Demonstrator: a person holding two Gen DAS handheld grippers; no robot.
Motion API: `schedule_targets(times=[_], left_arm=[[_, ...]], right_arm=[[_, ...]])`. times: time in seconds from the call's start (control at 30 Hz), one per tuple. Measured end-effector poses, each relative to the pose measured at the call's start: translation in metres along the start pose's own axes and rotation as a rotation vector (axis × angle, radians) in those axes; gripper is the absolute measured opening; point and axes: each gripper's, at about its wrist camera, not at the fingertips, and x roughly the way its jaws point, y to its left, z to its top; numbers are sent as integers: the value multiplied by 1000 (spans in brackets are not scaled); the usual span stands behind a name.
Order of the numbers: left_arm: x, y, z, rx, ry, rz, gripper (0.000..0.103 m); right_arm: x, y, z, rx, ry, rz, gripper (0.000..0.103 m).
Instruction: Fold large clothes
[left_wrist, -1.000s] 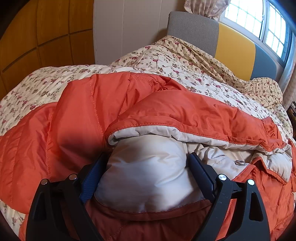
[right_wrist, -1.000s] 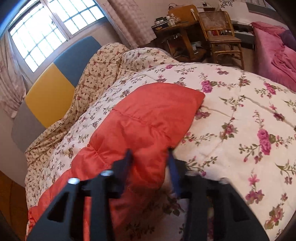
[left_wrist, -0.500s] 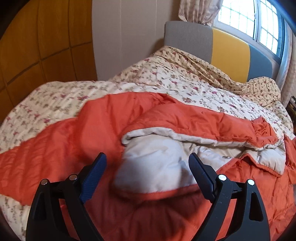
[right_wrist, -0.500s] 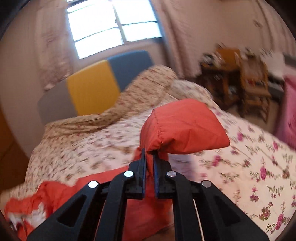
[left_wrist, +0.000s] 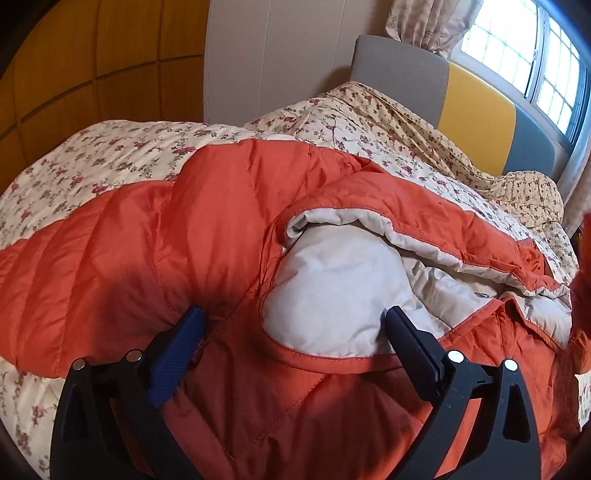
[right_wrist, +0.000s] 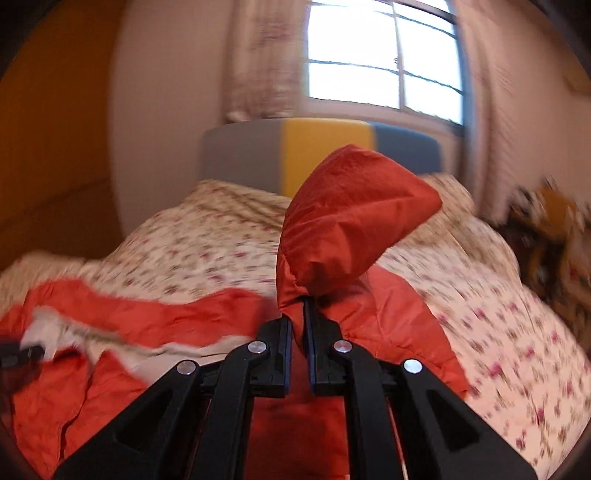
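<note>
1. Right wrist view: your right gripper (right_wrist: 298, 325) pinches the orange down jacket's sleeve (right_wrist: 354, 218), lifted above the floral quilt (right_wrist: 207, 236).
2. Jacket body (left_wrist: 184, 236) lies leftward; left gripper (left_wrist: 291, 328) opening, straddling the beige lining (left_wrist: 332, 291).

You have no writing to read in either view: no label, brand, number or sign shows on anything, and the right wrist view is too blurred to make out fine print.

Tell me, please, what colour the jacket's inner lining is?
The lining is off-white or light beige against the orange shell; the left wrist view shows it best.
</note>
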Motion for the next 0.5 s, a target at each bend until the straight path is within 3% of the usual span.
schedule_targets(times=[0.33,0.5], left_arm=[[2,4,-1,-18,6,-25,99],[3,6,-1,-26,7,-34,99]], right_arm=[[-1,135,-44,-481,-67,193,5],[2,162,-67,-626,-47,284,5]])
